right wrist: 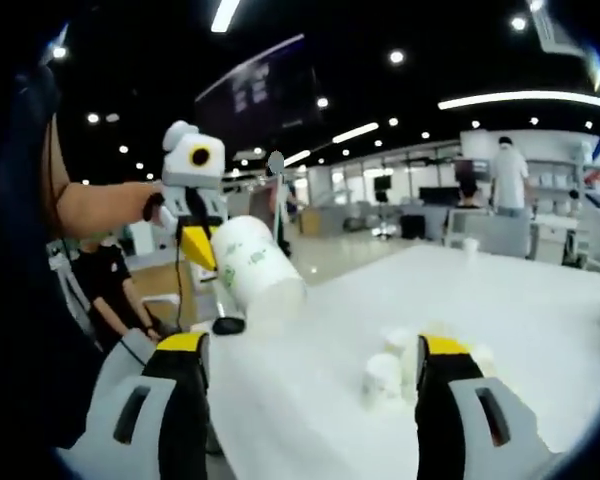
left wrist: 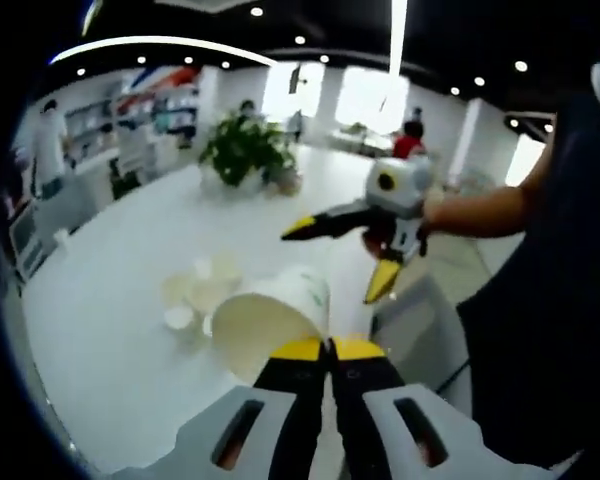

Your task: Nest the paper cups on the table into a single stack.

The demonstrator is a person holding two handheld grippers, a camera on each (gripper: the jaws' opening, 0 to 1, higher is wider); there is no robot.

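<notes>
Gripping a paper cup [left wrist: 270,322] by its rim, the left claw [left wrist: 330,348] holds it sideways above the desk [left wrist: 110,320], mouth toward 8 o'clock. Small cups [right wrist: 385,375] crowd below. The right claw [right wrist: 315,365] spreads wide.

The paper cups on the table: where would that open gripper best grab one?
By my guess, on the side wall near the rim, coming from above. The loose cups seem to stand on the white table, and the right gripper hangs open over them.
</notes>
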